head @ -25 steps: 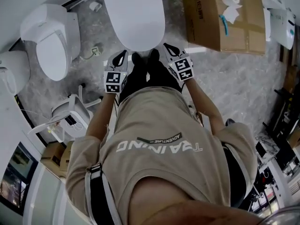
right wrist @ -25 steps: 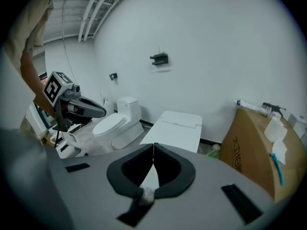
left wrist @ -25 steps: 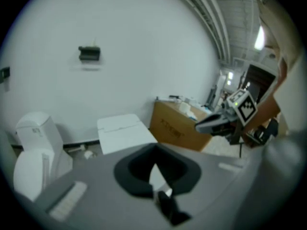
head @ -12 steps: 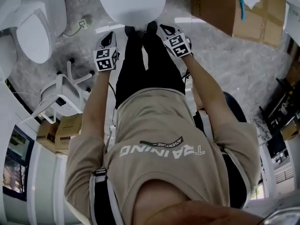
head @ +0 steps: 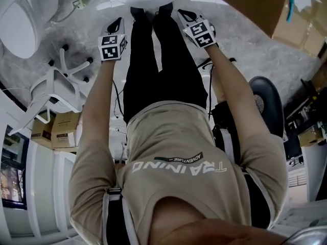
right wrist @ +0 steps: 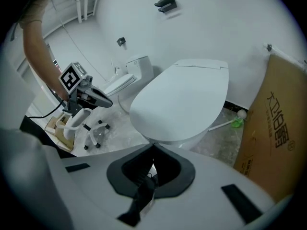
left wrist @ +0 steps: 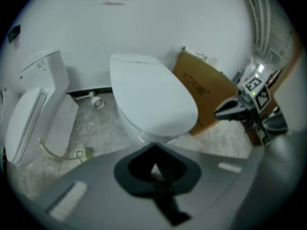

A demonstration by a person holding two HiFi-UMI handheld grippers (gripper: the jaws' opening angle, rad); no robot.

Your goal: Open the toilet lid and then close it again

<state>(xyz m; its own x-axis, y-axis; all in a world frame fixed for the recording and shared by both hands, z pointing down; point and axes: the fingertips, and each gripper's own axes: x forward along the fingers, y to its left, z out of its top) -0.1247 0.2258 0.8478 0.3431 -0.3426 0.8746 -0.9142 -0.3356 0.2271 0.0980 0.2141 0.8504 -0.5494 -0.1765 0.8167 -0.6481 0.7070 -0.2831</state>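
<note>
toilet lid [left wrist: 153,99] down | toilets [left wrist: 33,123]: 2 | left gripper [head: 118,22], right gripper [head: 182,14]: fingers [right wrist: 98,98] together, empty | cardboard box [left wrist: 196,92]: 1

We see big brown box [right wrist: 277,128] by wall. Second toilet [left wrist: 29,123] off to side. White chair on wheels [head: 53,86], small boxes [head: 53,129] just beside. Green thing [right wrist: 237,122] on floor near big box.

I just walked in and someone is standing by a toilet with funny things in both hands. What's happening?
A person stands in front of a white toilet lid, which is down. They hold a tool in each hand. The left tool and the right tool are both shut and empty, held short of the lid without touching it. Nothing is being lifted right now.
</note>
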